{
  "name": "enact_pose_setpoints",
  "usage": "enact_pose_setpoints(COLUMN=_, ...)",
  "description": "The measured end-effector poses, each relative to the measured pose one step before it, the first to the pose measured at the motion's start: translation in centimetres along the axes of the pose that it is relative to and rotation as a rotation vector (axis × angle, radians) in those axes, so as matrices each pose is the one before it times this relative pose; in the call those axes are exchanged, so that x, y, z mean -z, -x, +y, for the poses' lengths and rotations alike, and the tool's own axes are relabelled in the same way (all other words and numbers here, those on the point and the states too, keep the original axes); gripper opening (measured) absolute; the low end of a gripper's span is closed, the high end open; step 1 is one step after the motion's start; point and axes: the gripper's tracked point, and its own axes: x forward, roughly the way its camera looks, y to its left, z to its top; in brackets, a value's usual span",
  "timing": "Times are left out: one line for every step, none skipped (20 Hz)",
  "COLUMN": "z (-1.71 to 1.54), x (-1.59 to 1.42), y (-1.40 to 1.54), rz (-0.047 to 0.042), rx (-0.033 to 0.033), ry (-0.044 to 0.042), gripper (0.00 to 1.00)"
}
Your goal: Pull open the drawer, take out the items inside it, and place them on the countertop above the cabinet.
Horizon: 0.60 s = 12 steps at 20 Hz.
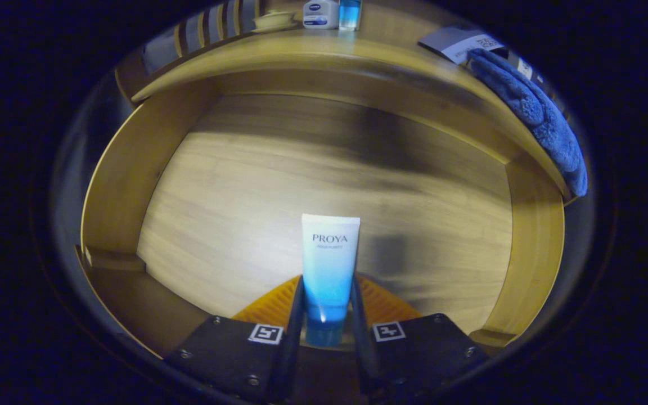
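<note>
The wooden drawer [127, 169] stands pulled open below me, its light wood floor bare apart from one item. A white-to-blue squeeze tube [329, 270] points away from me, its blue cap end between my fingers. My gripper [327, 306] is shut on the tube's lower part, both fingers [296, 315] pressing its sides. I cannot tell whether the tube rests on the drawer floor or is lifted off it. Beyond the drawer runs the countertop [313, 48] above the cabinet.
On the countertop stand a white jar [320, 14], a blue bottle [350, 14] and a pale dish [273, 21]. A blue towel [538, 107] hangs over the counter's right end, next to a dark card [459, 42]. Drawer walls rise left and right.
</note>
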Motion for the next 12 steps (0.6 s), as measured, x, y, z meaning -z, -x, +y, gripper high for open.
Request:
enact_pose_setpoints(z=-0.048, x=-0.394, y=0.392, rz=-0.02465, rx=0.00837, ry=-0.00964, gripper=0.44)
enact_pose_setpoints(z=-0.138, x=-0.474, y=0.426, rz=-0.02534, rx=-0.00425, ry=-0.009, gripper=0.44)
enact_pose_setpoints(z=-0.301, x=-0.51, y=0.587, rz=-0.02386, rx=-0.00267, ry=-0.01755, gripper=0.43)
enact_pose_setpoints(z=-0.318, x=-0.36, y=0.649, rz=-0.01922, rx=-0.00797, ry=-0.01839, gripper=0.43)
enact_pose_setpoints(z=-0.034, x=-0.481, y=0.743, rz=-0.01315, rx=-0.00828, ry=-0.01361, gripper=0.44)
enact_pose_setpoints(z=-0.104, x=-0.693, y=0.911, rz=-0.01998, rx=-0.0064, ry=-0.00848, gripper=0.43)
enact_pose_setpoints(z=-0.176, x=-0.711, y=0.968, rz=-0.02253, rx=-0.00449, ry=-0.00382, gripper=0.43)
enact_pose_setpoints(z=-0.099, x=-0.98, y=0.963, rz=-0.02714, rx=-0.00469, ry=-0.00478, gripper=0.43)
enact_pose_setpoints(z=-0.101, x=-1.117, y=0.819, rz=-0.02533, rx=-0.00357, ry=-0.00174, gripper=0.43)
enact_pose_setpoints(z=-0.052, x=-1.018, y=0.787, rz=-0.02572, rx=-0.00175, ry=0.00024, gripper=0.43)
enact_pose_setpoints(z=-0.05, x=-1.202, y=0.598, rz=-0.02258, rx=-0.0024, ry=-0.00137, gripper=0.43)
enact_pose_setpoints(z=0.074, x=-1.014, y=0.407, rz=-0.02144, rx=-0.00255, ry=-0.00792, gripper=0.43)
